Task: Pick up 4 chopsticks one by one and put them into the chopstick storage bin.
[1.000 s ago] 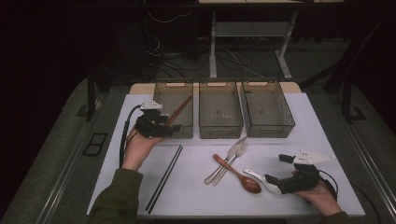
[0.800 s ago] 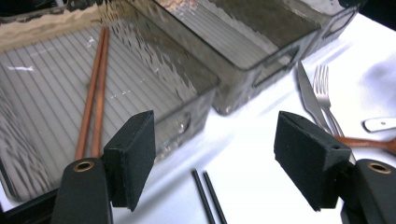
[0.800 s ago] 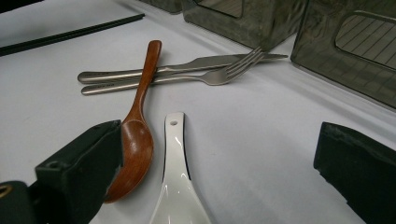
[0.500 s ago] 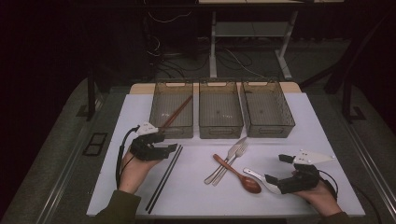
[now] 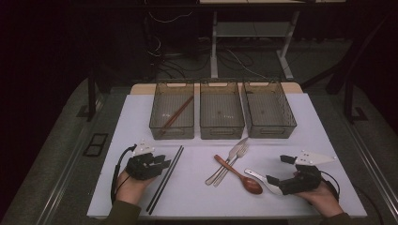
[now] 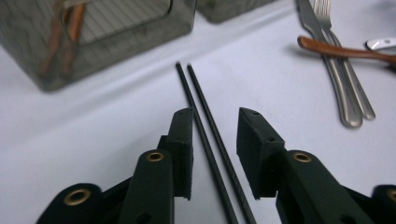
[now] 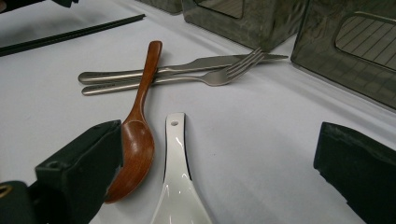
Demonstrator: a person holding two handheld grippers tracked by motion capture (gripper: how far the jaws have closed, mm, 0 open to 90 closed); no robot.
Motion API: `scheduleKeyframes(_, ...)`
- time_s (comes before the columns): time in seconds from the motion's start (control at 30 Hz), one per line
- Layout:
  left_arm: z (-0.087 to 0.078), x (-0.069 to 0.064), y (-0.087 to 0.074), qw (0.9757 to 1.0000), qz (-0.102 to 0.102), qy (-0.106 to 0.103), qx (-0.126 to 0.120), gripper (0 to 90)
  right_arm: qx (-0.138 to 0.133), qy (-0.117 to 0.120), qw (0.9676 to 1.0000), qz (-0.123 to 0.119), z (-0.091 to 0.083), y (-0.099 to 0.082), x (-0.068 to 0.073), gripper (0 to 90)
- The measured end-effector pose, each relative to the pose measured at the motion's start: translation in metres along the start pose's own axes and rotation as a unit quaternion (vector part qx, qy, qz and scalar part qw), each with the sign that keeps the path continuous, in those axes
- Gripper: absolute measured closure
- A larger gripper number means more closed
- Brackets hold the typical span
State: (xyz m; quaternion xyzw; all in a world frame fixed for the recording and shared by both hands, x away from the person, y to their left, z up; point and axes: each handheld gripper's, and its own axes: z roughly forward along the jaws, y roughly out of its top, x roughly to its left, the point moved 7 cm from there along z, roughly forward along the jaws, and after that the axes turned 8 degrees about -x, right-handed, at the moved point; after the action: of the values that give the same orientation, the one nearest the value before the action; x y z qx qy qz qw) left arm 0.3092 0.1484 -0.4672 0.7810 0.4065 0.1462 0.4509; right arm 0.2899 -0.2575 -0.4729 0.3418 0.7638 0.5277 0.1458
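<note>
Near the tabletop's (image 5: 202, 201) front-left corner, the left gripper's (image 6: 215, 126) narrowing jaws straddle, untouching, thin, stiff, slippery black chopsticks (image 6: 205, 126) mid-length.

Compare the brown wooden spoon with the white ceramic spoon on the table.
The brown wooden spoon is dark, with a long slim round handle; the white ceramic spoon is glossy, with a short flat handle pierced by a hole. The wooden spoon's handle crosses the metal cutlery; the ceramic one lies clear. Both rest bowl-up, side by side.

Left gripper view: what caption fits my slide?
The left claw closing around two thin black chopsticks on the white table, not yet pinching them.
</note>
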Motion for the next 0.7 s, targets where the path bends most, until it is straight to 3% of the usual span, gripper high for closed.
scheduleKeyframes(0.2, -0.003, -0.004, -0.017, 0.9998, -0.005, -0.005, 0.018, 71.9, 0.001, 0.0, 1.0, 0.0, 0.0, 0.0, 0.001, 1.4)
scheduleKeyframes(0.7, 0.003, -0.008, -0.025, 0.9989, 0.001, -0.009, 0.046, 77.0, 0.002, 0.001, 1.0, -0.003, 0.001, 0.0, 0.002, 1.4)
